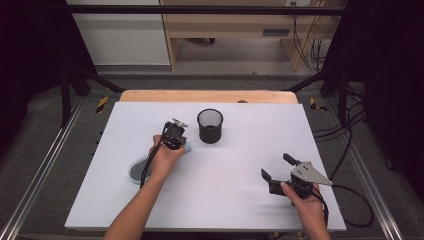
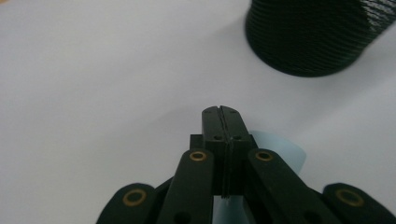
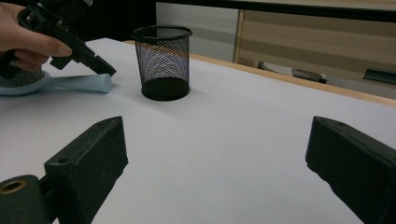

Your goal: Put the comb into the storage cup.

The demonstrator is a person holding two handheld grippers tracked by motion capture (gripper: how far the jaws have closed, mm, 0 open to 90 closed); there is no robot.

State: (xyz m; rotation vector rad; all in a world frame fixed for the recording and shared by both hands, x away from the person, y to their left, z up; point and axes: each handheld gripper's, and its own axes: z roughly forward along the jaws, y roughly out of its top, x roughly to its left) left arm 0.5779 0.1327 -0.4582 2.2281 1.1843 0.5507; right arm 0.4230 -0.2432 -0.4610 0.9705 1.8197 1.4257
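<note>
Right tool (image 3: 219,172) gapes wide; left tool (image 2: 221,112) closed above hairbrush handle (image 2: 280,149).

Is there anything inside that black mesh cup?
No: through the mesh cup in the right gripper view, just its bare dark bottom shows.

1. The pale blue plastic hairbrush (image 1: 140,170), under the left tool (image 2: 223,112), has a grey bristle pad.
2. The black wire-mesh pen cup (image 1: 210,126), beyond that tool, shows a fine crisscross lattice.
3. The white tabletop (image 1: 225,170) is plain, with a light wooden edge.
4. Both tools are matte black; the right tool (image 1: 279,167) carries a grey plate.
</note>
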